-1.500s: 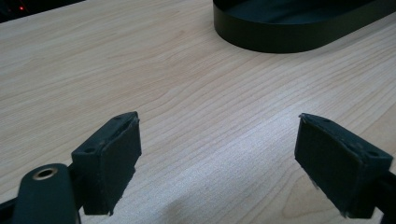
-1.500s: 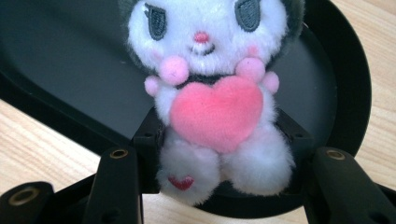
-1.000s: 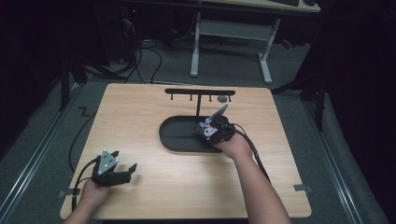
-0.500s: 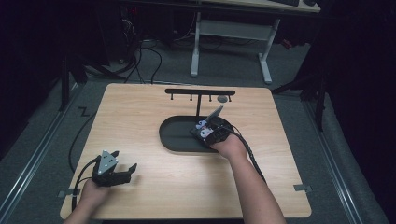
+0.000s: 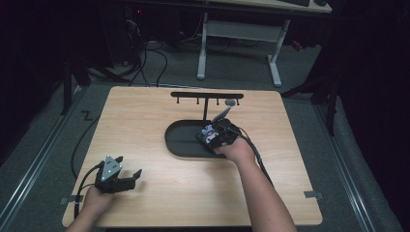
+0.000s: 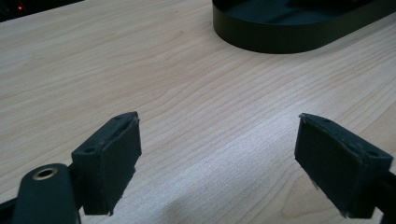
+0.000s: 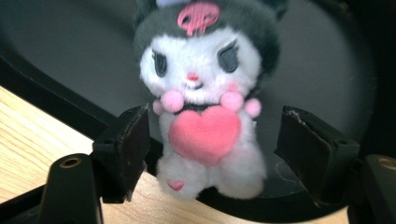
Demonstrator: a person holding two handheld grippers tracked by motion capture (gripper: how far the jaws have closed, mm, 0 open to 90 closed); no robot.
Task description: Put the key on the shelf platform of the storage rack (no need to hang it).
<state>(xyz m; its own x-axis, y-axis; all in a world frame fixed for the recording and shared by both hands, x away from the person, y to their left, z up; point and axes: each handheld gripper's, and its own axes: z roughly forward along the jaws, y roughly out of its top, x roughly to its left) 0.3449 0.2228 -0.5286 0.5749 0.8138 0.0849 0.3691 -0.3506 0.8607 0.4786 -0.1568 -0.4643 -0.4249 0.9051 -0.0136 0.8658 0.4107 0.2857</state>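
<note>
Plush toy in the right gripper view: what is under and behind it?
The plush toy sits across the black tray's rim, feet over the wooden table; tray floor lies behind. Its back is hidden.

A soft, fluffy plush toy (image 7: 205, 102) is seen against the matt black tray (image 7: 70, 56). Beneath the tray, pale wood grain with a smooth sheen is shown by the table (image 6: 163, 93).

plush toy (image 7: 205, 112): ear tips cut off at the right gripper view's top edge, face slightly blurred
tray (image 6: 299, 28): far side cut off, upper right of the left gripper view
</note>
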